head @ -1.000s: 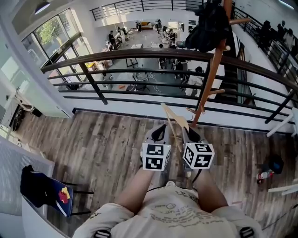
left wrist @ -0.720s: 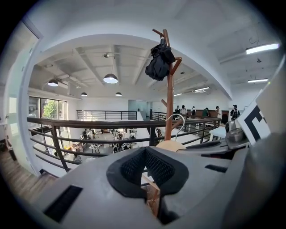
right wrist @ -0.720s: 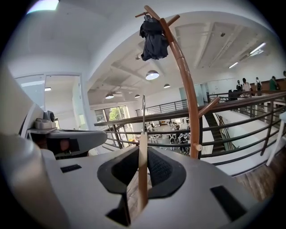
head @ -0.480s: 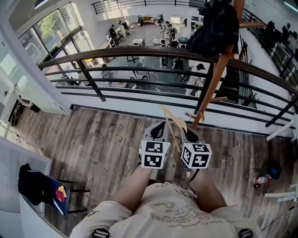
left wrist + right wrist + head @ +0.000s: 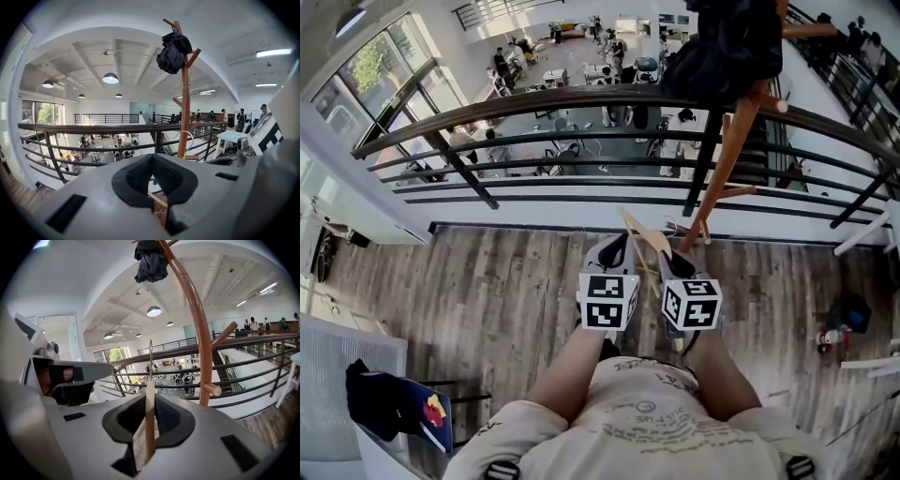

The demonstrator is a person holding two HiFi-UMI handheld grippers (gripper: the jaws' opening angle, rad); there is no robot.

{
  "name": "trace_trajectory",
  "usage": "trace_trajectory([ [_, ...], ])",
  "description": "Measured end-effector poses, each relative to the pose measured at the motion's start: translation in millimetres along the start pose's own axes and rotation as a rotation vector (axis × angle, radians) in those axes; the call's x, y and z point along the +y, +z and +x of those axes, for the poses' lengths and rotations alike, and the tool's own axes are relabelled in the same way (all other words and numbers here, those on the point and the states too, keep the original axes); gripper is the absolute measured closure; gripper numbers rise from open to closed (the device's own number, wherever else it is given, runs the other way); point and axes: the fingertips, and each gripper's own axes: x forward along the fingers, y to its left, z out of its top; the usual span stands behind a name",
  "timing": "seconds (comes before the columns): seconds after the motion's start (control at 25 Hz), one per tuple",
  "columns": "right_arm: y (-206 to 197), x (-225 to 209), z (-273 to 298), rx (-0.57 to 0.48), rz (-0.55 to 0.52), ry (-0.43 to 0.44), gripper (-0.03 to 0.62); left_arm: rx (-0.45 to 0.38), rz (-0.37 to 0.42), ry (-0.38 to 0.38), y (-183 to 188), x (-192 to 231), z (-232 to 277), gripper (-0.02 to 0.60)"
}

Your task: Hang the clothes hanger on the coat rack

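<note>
A light wooden clothes hanger point(image 5: 645, 236) with a thin metal hook is held by both grippers in the middle of the head view, above the person's chest. The left gripper point(image 5: 616, 248) is clenched on the wood of the hanger; in the left gripper view a piece of wood is seen pinched low between its dark pads point(image 5: 136, 178). The right gripper point(image 5: 672, 264) is closed on the hanger as well. In the right gripper view the wood stands edge-on between the jaws, and the hook point(image 5: 150, 357) rises straight up from it.

The tall reddish-brown wooden coat rack point(image 5: 727, 155) is found right of the centre, just beyond the hanger and not touched by it. It stands on the person's side of a dark metal railing with a brown handrail point(image 5: 534, 101). A black garment point(image 5: 727, 42) is hung on the upper pegs, at the top edge of the frame. A bare peg with a round end point(image 5: 213, 390) is seen to the right of the hook, apart from it.

Below, a grey-brown plank floor point(image 5: 487, 281) is shown. A chair with a dark cloth point(image 5: 389, 403) is placed in the lower left corner. A small bottle point(image 5: 832, 335) lies beside a dark bag point(image 5: 851, 309) near the right edge. Beyond the railing a lower hall with desks and people is visible.
</note>
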Motion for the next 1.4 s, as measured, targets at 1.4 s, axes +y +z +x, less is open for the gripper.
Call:
trace_trajectory([
  [1.4, -98.8, -82.5, 136.4, 0.287, 0.179, -0.27, 0.542, 0.162, -0.009, -0.203, -47.7, 66.7, 118.7, 0.578],
])
